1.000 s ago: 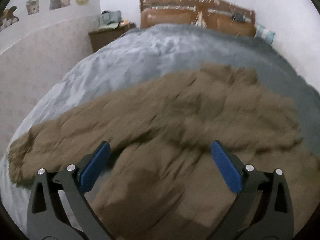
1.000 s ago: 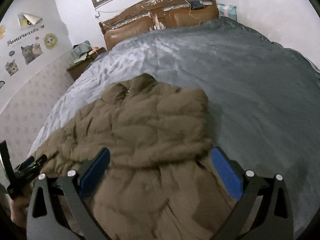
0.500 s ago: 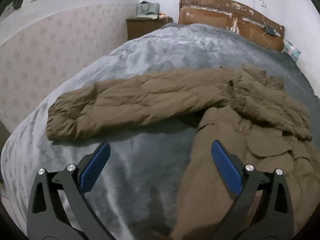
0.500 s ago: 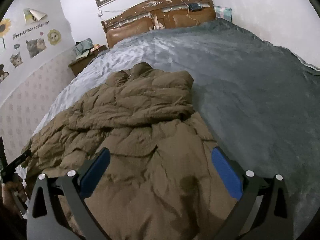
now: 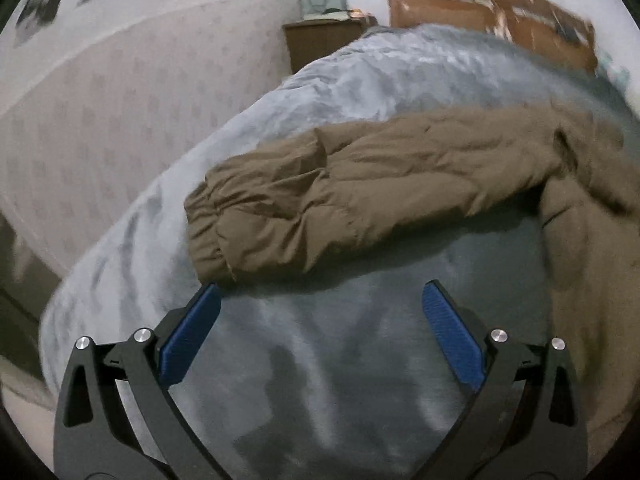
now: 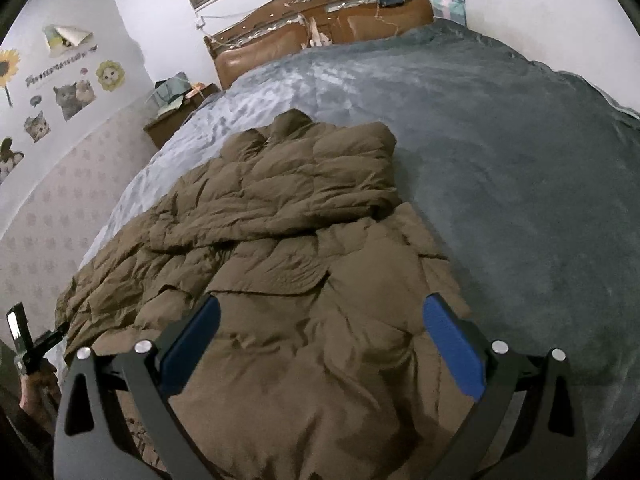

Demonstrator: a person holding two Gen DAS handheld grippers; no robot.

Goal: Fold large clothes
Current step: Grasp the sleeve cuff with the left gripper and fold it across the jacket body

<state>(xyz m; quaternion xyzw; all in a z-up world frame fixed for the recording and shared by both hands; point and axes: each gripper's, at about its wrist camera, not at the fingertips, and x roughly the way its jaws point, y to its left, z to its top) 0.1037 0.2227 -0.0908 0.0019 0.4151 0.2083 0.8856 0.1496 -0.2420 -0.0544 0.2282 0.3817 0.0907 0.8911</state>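
A large brown puffer jacket (image 6: pixel 296 264) lies spread on a grey-blue bed (image 6: pixel 520 168). One sleeve (image 5: pixel 360 184) stretches out to the left, its cuff (image 5: pixel 208 232) near the bed's left edge. My left gripper (image 5: pixel 320 320) is open and empty, just short of that cuff, over bare blanket. My right gripper (image 6: pixel 320 328) is open and empty, above the jacket's lower body. The other sleeve is folded across the jacket's upper part (image 6: pixel 320 176).
A wooden headboard (image 6: pixel 320 16) stands at the far end. A nightstand (image 5: pixel 324 40) with items sits by the left wall. The patterned wall (image 5: pixel 100 120) runs close along the bed's left edge. The left gripper's handle and hand (image 6: pixel 28 352) show in the right wrist view.
My left gripper has swung left off the jacket body and now faces the outstretched sleeve's cuff. My right gripper has pulled back slightly over the jacket. Both stayed open.
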